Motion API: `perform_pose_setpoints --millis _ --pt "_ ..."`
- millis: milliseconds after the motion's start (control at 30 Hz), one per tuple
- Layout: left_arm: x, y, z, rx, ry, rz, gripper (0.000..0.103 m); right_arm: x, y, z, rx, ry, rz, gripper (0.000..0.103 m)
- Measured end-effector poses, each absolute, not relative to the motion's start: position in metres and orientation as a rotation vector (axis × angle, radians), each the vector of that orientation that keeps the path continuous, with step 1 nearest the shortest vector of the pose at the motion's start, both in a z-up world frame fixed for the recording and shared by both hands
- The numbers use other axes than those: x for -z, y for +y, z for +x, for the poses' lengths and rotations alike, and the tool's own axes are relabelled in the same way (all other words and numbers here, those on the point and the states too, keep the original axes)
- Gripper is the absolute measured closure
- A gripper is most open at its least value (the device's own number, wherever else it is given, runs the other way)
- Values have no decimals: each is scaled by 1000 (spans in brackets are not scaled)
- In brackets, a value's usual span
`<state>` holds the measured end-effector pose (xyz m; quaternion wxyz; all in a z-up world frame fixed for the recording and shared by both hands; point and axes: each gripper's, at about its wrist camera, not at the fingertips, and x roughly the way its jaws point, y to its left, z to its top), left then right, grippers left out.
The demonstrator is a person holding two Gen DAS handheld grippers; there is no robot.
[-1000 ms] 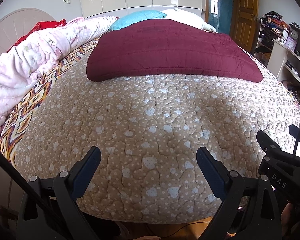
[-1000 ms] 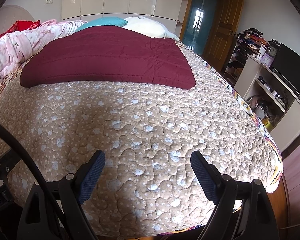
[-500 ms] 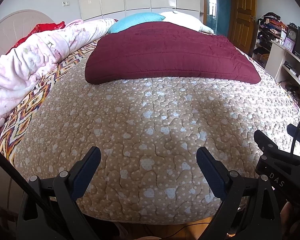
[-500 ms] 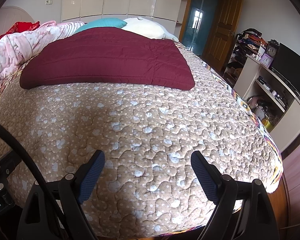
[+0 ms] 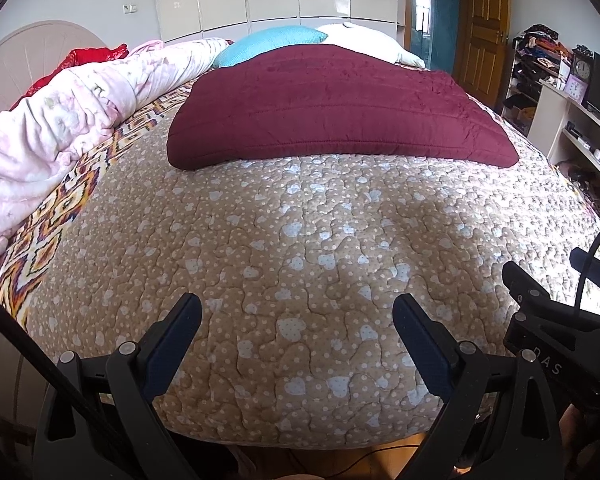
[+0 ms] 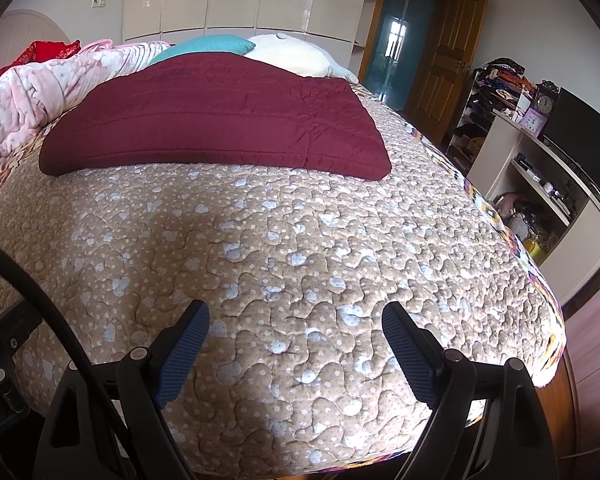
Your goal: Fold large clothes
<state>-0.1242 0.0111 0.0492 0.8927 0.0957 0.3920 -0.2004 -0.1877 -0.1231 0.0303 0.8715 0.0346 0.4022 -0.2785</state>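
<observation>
The left claw (image 5: 296,320) is spread wide, holding nothing, its two dark fingers hanging above the near edge of a bed. The right claw (image 6: 296,328) is equally wide and empty, its blue ribbed pads (image 6: 186,352) above the same edge. A tan quilt (image 5: 320,272) dotted with pale hearts covers the bed. The task's garment, a dark red quilted coat (image 5: 332,116), lies flat farther up the bed, well apart from both claws.

The left view shows the right claw's black frame at its right margin and more of the pink floral comforter (image 5: 60,120) bunched along the bed's left side. The right view shows the bed's right corner, a wooden floor, and a white shelf unit (image 6: 540,184) with a television and clocks.

Behind the coat sit a turquoise pillow (image 6: 204,46) and a cream pillow (image 6: 296,56), then pale wardrobe doors and a wooden door.
</observation>
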Motion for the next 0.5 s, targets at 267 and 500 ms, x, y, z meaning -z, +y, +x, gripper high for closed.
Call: perform_pose_setpoints --millis 267,500 --pt "-49 11 -125 419 815 197 7 -30 -122 -188 585 839 69 12" --pt "-49 10 -126 424 814 195 7 -30 -123 -189 588 837 72 12"
